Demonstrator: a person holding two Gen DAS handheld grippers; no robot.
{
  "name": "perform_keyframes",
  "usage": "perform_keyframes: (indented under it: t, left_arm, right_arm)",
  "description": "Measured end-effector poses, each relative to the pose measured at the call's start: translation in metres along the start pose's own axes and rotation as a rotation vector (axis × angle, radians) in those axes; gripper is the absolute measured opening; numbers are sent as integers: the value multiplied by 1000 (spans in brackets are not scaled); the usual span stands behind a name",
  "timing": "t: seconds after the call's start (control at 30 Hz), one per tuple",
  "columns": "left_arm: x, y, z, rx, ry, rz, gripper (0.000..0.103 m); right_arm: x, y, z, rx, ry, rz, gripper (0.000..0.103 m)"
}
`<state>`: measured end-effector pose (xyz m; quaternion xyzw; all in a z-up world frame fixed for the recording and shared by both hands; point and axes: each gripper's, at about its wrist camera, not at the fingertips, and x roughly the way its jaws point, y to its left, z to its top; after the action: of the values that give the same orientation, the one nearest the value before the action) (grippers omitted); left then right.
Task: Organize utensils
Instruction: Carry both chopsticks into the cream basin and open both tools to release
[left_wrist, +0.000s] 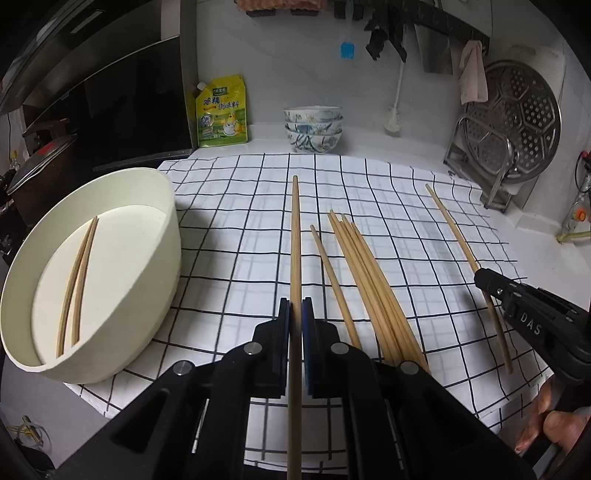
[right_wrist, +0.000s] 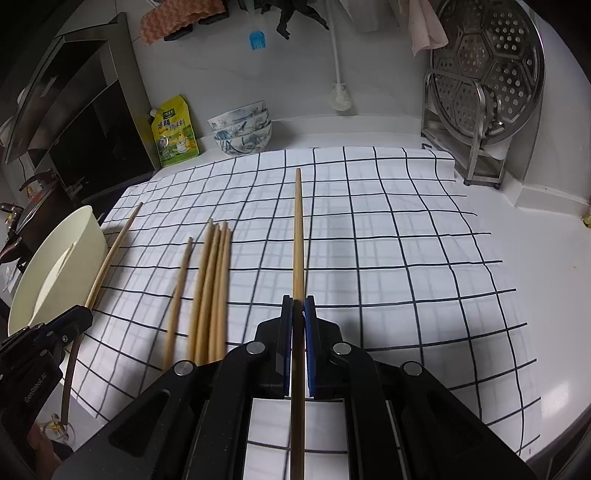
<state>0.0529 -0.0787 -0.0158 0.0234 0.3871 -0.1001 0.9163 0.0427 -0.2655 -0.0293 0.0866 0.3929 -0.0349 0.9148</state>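
Note:
My left gripper (left_wrist: 295, 306) is shut on a single wooden chopstick (left_wrist: 294, 229) that points away over the checked cloth (left_wrist: 229, 236). A cream oval container (left_wrist: 159, 236) stands to its left with two chopsticks (left_wrist: 79, 273) lying inside. My right gripper (right_wrist: 298, 306) is also shut on one chopstick (right_wrist: 298, 229), held above the cloth. Between the two grippers a bundle of several chopsticks (right_wrist: 214, 288) and one separate chopstick (right_wrist: 179, 291) lie on the cloth. In the left wrist view the right gripper (left_wrist: 482, 278) shows at the right edge, gripping its chopstick (left_wrist: 452, 229).
Stacked patterned bowls (left_wrist: 313, 127) and a yellow-green seasoning pouch (left_wrist: 221, 112) stand at the back wall. A perforated steamer plate in a metal rack (right_wrist: 480, 92) stands back right. Dark stove parts (left_wrist: 44, 162) border the left. A person's fingers (left_wrist: 546, 424) grip the right handle.

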Motion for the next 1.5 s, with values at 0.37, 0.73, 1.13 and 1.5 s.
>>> perform_keyframes:
  t: [0.37,0.73,1.13,1.5]
  left_arm:
    - [-44,64,16,-75,-99,25,7]
    - [-62,165,25,-175,-148,145,7]
    - [-29,244,25,-233,-73,229,7]
    - [5,261,21,-247,22,226,7]
  right_arm:
    - [-17,70,15,-43,-55,108,6]
    - [4,191,35,-191,-21,271,6]
    - [55,310,47,-324,102,408,6]
    - [95,327,34,-327,217,393,6]
